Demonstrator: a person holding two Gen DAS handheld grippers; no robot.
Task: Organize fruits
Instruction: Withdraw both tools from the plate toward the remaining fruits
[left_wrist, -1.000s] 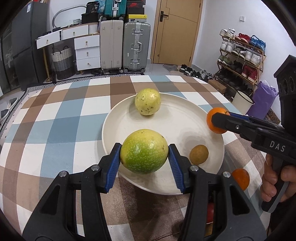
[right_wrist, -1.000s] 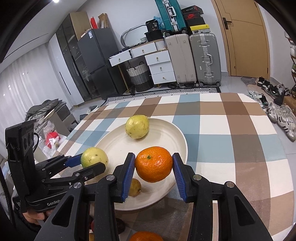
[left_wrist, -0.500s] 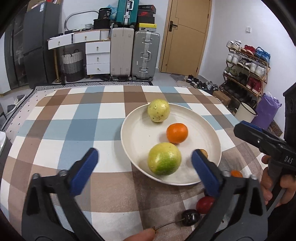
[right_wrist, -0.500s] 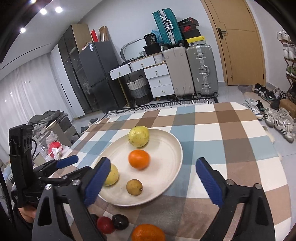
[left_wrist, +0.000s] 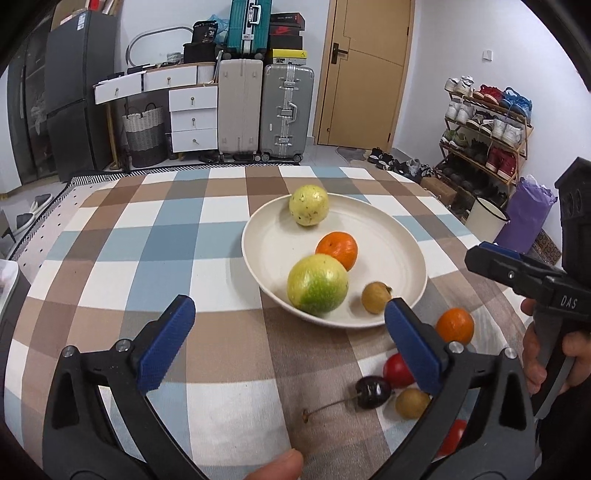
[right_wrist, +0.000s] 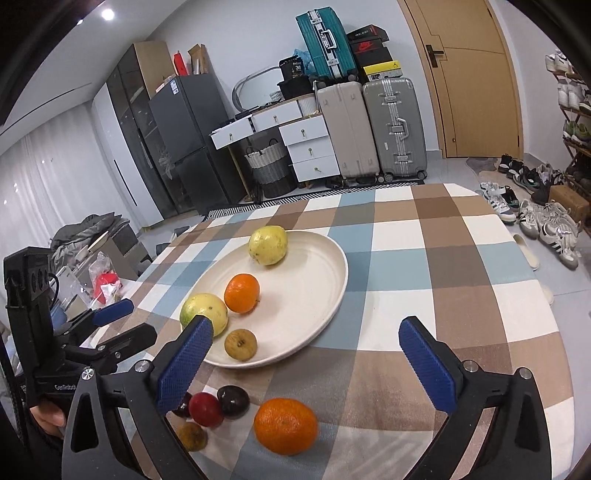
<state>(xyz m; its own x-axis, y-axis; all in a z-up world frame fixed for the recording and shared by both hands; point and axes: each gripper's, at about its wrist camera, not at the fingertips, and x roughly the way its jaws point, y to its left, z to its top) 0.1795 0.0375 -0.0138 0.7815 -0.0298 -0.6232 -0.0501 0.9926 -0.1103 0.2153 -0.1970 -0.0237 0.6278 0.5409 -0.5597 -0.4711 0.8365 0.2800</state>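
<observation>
A white plate (left_wrist: 384, 251) (right_wrist: 306, 280) on the checked cloth holds a pale yellow fruit (left_wrist: 308, 205), an orange (left_wrist: 337, 249), a green-yellow fruit (left_wrist: 317, 284) and a small brown fruit (left_wrist: 376, 297). My left gripper (left_wrist: 290, 314) stands open near the plate's front edge, with nothing between its pads. My right gripper (right_wrist: 306, 328) is drawn back from the plate. Its jaws are opening and hold nothing. On the cloth in front of the plate lie a second orange (right_wrist: 286, 424), a red fruit (right_wrist: 205, 408), a dark cherry (right_wrist: 232, 400) and another small brown fruit (right_wrist: 191, 435).
A person's hand (left_wrist: 543, 362) grips the right tool's handle at the right edge, and a fingertip (left_wrist: 277, 467) shows at the bottom. The table's far edge faces suitcases (left_wrist: 286, 110), drawers and a door. A shoe rack (left_wrist: 484, 125) stands on the right.
Both grippers opened and let go: the green-yellow fruit and the orange now rest on the plate. Both grippers pulled back toward me, bringing the loose fruits on the cloth into view.
</observation>
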